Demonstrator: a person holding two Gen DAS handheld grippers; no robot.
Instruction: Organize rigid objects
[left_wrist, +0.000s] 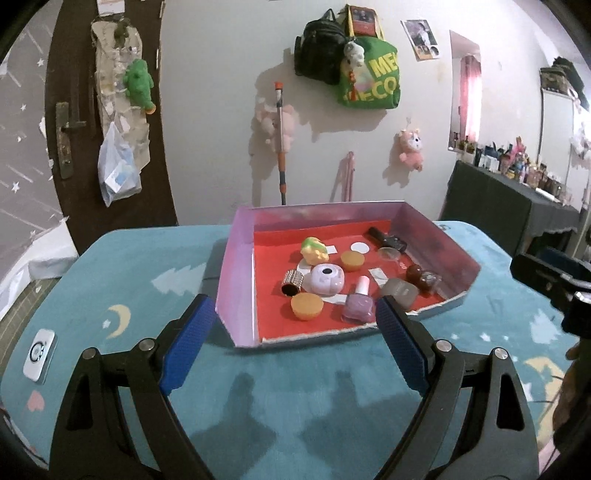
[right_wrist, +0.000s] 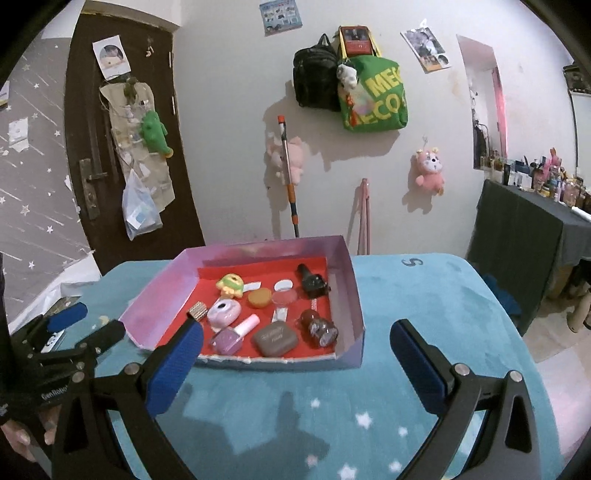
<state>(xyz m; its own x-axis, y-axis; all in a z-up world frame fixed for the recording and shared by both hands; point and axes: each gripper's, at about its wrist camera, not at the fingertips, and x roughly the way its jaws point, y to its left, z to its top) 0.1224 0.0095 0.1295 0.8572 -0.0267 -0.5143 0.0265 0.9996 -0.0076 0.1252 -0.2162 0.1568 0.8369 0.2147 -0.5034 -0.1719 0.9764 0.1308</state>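
A shallow pink box with a red floor (left_wrist: 236, 280) (right_wrist: 351, 295) sits on the teal table. It holds several small items: a purple nail polish bottle (left_wrist: 356, 306) (right_wrist: 231, 338), a grey-brown case (left_wrist: 400, 291) (right_wrist: 275, 338), a lilac round case (left_wrist: 327, 278) (right_wrist: 223, 314), orange cups (left_wrist: 306, 305), a yellow-green toy (left_wrist: 314, 250) (right_wrist: 231, 285), a glittery cylinder (left_wrist: 291, 282) (right_wrist: 197, 310), a dark red bottle (left_wrist: 419, 277) (right_wrist: 317, 326) and a black item (left_wrist: 386, 238) (right_wrist: 312, 282). My left gripper (left_wrist: 295, 343) is open and empty in front of the box. My right gripper (right_wrist: 295, 365) is open and empty, near the box's front edge.
A small white device (left_wrist: 38, 354) lies on the table at the left. The right gripper shows at the right edge of the left wrist view (left_wrist: 554, 280). A dark cabinet with bottles (right_wrist: 524, 229) stands right of the table. A door and wall with hanging bags are behind.
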